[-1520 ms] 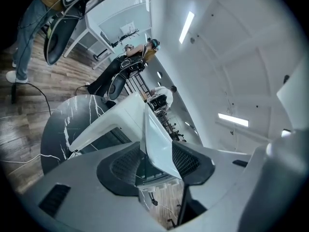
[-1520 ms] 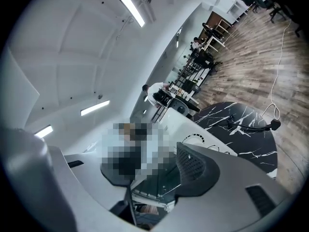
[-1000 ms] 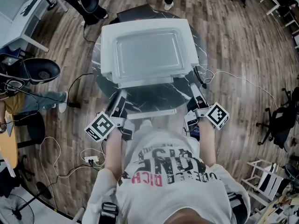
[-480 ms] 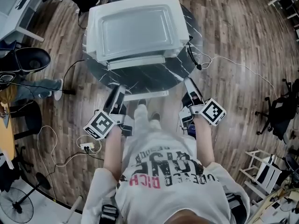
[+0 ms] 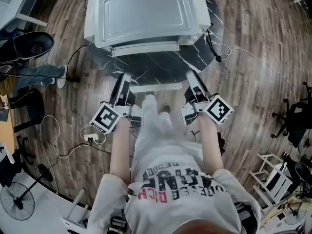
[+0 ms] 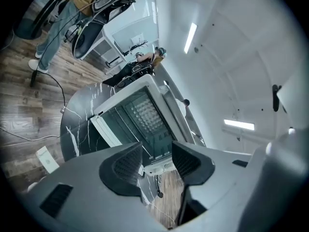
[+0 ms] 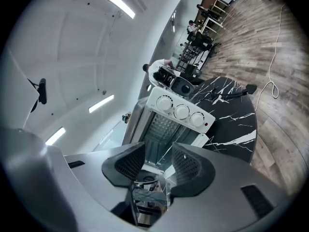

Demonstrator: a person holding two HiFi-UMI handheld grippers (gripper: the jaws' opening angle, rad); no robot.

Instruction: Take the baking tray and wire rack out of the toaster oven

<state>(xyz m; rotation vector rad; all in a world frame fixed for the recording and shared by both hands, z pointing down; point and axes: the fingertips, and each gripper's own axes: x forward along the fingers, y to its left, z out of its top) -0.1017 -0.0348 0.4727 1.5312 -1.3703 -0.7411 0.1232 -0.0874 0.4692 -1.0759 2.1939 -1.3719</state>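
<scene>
A white toaster oven point(image 5: 146, 13) stands on a round black marble table point(image 5: 100, 65). Its glass door hangs open toward me, with the white handle bar point(image 5: 156, 87) at the front edge. Inside, a metal grid point(image 6: 145, 112) shows; I cannot tell tray from rack. My left gripper point(image 5: 124, 79) sits at the handle's left end, open, nothing between its jaws point(image 6: 155, 161). My right gripper point(image 5: 191, 77) is at the handle's right end. Its jaws point(image 7: 158, 161) have just been closing a little but stand open, with the door's glass edge showing in the gap.
Three knobs point(image 7: 182, 111) line the oven's right panel. A black cable with a plug point(image 5: 214, 52) trails off the table's right side. A power strip point(image 5: 90, 139) and loose cords lie on the wood floor at left. Office chairs point(image 5: 34, 43) stand at the left.
The oven has slid up toward the top of the head view. Both grippers have sunk lower and stay at the two ends of the door's handle bar.
</scene>
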